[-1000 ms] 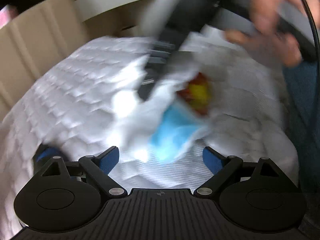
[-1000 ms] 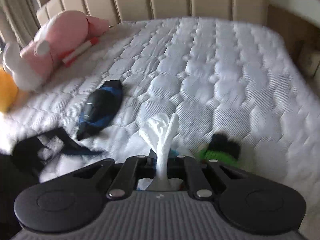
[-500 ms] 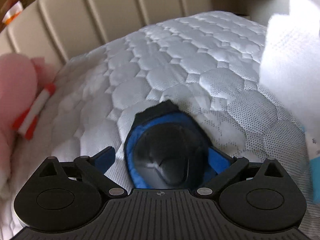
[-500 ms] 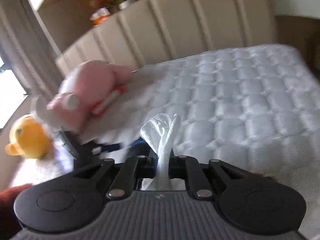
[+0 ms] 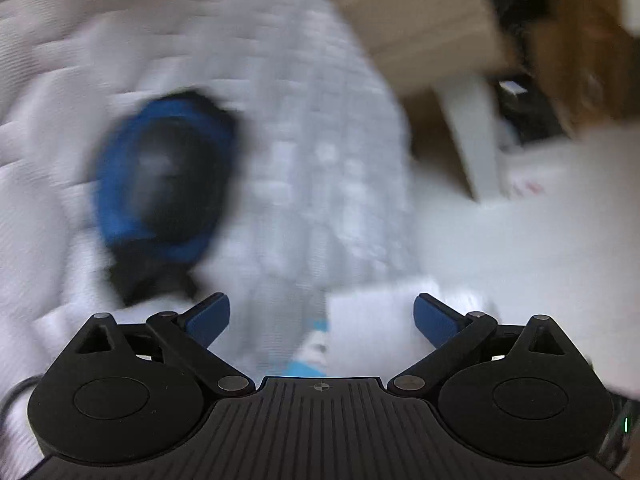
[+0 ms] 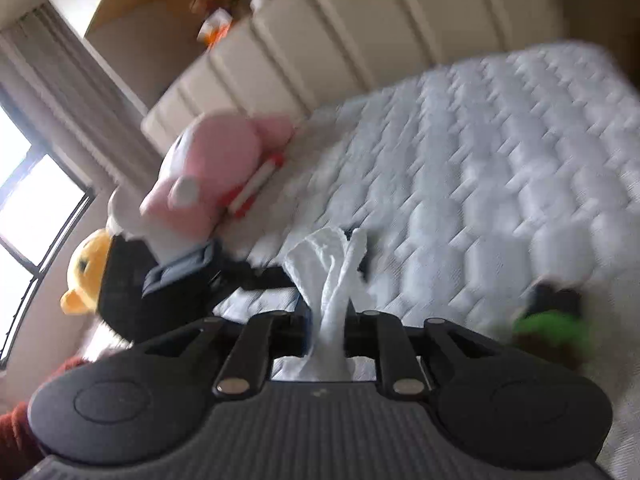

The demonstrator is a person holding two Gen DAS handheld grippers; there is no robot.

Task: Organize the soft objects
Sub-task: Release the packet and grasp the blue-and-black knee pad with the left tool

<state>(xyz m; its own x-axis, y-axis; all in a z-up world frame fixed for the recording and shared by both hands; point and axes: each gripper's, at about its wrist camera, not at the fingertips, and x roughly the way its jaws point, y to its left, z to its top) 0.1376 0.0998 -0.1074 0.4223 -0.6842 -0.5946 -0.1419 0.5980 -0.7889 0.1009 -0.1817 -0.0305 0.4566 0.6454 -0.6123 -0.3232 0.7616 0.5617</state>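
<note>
Your left gripper (image 5: 322,316) is standing wide, its blue pads (image 5: 208,316) gripping nothing; through the blur a white and pale blue shape shows low between them, and what it is cannot be told. It is hanging over the quilted white mattress (image 5: 304,128), close to that mattress's right edge, with the blue and black soft piece (image 5: 164,176) lying on the quilting up and to the left of the fingers, apart from them.

Your right gripper (image 6: 332,320) is pinching a twisted white cloth (image 6: 332,272) that is sticking up between the jaws, and those jaws are easing apart while the cloth is sitting between them.

In the right wrist view a pink plush (image 6: 216,168) is resting at the mattress's left side by the cream headboard (image 6: 360,36). A yellow plush (image 6: 86,268) is sitting lower, off the left edge. A green and black soft thing (image 6: 554,316) is lying toward the near right.
</note>
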